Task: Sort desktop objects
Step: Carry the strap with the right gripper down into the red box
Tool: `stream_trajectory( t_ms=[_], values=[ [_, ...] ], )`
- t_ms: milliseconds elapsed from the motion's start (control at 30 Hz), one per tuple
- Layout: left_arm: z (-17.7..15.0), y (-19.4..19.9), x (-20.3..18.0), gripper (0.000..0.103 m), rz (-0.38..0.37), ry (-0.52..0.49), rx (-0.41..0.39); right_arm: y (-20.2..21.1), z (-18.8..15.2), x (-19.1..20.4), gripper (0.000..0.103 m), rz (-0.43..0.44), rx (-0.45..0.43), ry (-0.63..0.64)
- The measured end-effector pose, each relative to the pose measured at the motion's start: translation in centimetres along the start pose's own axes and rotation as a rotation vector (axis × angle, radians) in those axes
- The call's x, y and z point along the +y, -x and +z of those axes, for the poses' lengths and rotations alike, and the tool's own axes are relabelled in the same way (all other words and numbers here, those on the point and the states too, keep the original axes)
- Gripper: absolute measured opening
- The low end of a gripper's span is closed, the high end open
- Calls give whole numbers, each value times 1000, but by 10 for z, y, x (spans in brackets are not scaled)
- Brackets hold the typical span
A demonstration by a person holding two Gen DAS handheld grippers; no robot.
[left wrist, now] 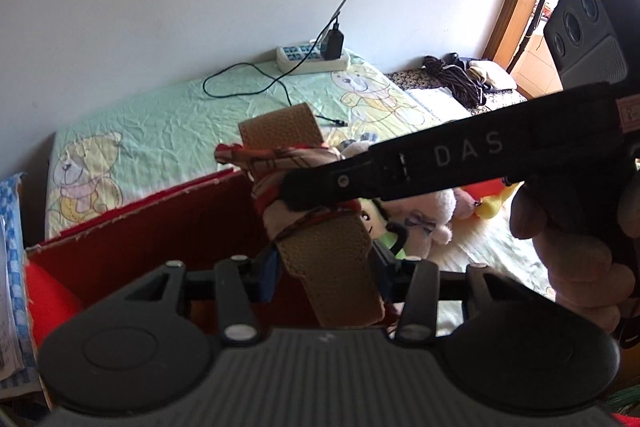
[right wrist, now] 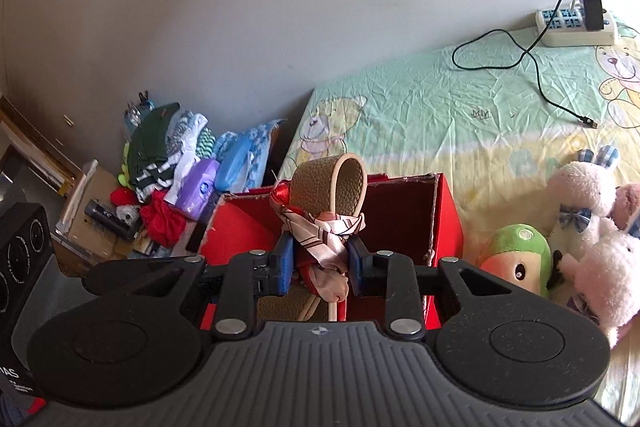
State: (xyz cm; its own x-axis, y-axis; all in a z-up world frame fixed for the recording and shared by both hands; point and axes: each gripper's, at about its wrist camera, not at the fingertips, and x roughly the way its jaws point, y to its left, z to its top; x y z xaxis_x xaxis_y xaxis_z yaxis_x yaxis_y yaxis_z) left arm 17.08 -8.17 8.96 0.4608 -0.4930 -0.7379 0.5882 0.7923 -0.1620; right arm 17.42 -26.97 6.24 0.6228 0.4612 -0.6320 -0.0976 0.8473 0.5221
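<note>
A tan leather strap (left wrist: 328, 267) with a red-and-cream patterned scarf (left wrist: 272, 163) knotted round it hangs over an open red box (left wrist: 132, 247). My left gripper (left wrist: 326, 271) is shut on the strap's lower part, between its blue pads. From the right, the right gripper (left wrist: 292, 193) reaches in with a hand (left wrist: 576, 247) holding it, and its black finger lies across the scarf. In the right wrist view, the right gripper (right wrist: 320, 265) is shut on the scarf (right wrist: 324, 231). The strap (right wrist: 332, 183) loops above it, in front of the red box (right wrist: 444, 227).
The box stands on a bed with a green bear-print sheet (right wrist: 460, 99). Plush toys (right wrist: 588, 211) lie to its right. A power strip (right wrist: 576, 27) with a charger and black cable (right wrist: 532, 63) sits by the wall. Piled clothes and bags (right wrist: 168, 163) lie beside the bed.
</note>
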Motion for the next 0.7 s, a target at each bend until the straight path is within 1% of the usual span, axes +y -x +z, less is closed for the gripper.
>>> stream_trajectory(
  t_ms=[167,367,467,600,700],
  values=[
    [-13,-28,38,48,-41,48,91,-47,1,4,30,-79,120,3],
    [-30,-58,69,48,-111,130,224,-89,-6,9,30,-175,252,50],
    [-38,-68,75,48,-116,150,288,-106,-8,9,30,-201,307,57],
    [-41,-82,84,48,-112,177,353,-123,-13,6,29,-231,361,50],
    [-39,-94,88,48,-99,173,403,-133,-16,2,29,-229,394,37]
  ],
)
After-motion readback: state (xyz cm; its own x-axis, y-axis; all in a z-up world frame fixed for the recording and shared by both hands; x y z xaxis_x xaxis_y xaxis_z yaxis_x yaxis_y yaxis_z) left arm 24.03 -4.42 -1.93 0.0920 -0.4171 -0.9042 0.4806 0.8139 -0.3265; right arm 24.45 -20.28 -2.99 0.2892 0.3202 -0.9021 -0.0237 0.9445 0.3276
